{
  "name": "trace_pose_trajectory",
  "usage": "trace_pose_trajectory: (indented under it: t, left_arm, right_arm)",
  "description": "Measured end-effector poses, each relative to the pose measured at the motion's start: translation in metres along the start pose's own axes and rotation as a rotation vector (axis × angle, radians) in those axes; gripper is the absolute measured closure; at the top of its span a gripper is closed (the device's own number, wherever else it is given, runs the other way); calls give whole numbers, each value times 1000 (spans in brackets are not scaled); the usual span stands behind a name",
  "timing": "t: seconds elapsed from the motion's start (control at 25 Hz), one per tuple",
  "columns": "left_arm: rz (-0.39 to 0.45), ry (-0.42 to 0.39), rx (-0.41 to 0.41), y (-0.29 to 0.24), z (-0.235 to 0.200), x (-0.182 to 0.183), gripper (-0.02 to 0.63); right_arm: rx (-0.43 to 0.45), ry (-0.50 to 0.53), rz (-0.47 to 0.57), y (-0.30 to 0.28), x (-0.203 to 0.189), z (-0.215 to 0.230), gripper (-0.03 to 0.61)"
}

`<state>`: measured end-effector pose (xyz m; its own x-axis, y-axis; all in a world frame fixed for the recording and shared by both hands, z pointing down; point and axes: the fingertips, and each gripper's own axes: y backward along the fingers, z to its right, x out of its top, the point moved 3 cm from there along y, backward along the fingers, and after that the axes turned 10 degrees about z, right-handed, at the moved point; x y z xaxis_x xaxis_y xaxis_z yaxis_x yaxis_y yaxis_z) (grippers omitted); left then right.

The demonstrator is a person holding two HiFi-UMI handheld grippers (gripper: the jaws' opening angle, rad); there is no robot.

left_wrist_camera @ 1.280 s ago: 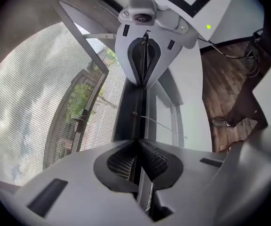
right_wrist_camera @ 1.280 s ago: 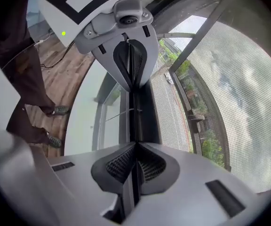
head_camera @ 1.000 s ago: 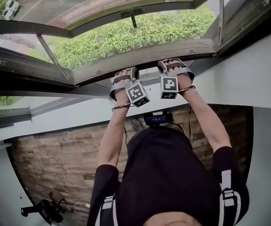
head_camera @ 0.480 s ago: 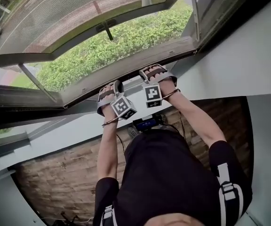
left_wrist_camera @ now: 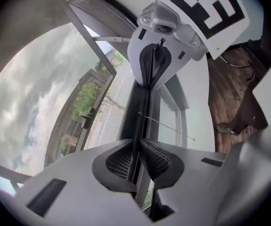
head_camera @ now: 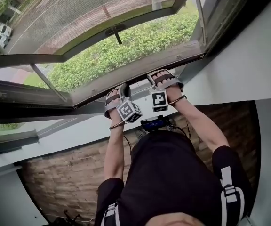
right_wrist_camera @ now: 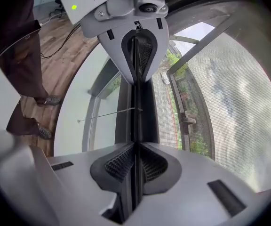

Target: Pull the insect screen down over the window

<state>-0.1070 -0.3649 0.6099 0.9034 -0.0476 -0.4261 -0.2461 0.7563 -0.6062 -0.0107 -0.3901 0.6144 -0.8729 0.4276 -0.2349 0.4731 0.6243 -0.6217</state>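
two grippers sit side by side on the insect screen's bottom bar (head_camera: 182,55), which is low at the window sill. the left gripper (left_wrist_camera: 138,157) has just been easing apart, and the bar's thin fin lies loose between its pads. the right gripper (right_wrist_camera: 134,161) has also just loosened, though its pads press that fin. past them the mesh (right_wrist_camera: 220,102) spans the opening, with shrubs (head_camera: 126,46) outside.

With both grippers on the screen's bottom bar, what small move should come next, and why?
Probably open both fully and draw back off the bar. It looks down at the window's bottom edge, and both jaws have just been opening: the left gripper is loose around the bar, the right gripper pinches it.
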Motion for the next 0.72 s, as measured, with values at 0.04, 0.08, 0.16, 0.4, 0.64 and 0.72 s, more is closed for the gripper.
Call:
trace_pose_trajectory:
  t: [0.04, 0.08, 0.16, 0.4, 0.64, 0.72]
  left_arm:
    - [9, 21, 17, 3, -2, -1, 569]
    - [18, 48, 36, 7, -6, -2, 569]
    - [43, 135, 73, 18, -13, 0, 569]
    - [259, 726, 136, 62, -15, 22, 569]
    - [451, 1100, 231, 121, 3, 35, 571]
    - [487, 1171, 265, 142, 10, 35, 571]
  right_arm:
    - [-4, -2, 3, 2, 0, 0, 541]
    - [-9, -8, 8, 6, 1, 1, 540]
    - [-24, -47, 27, 15, 1, 6, 540]
    - [34, -376, 170, 49, 5, -4, 540]
    - [178, -637, 390, 75, 9, -38, 540]
    - [202, -739, 446, 84, 1, -46, 540]
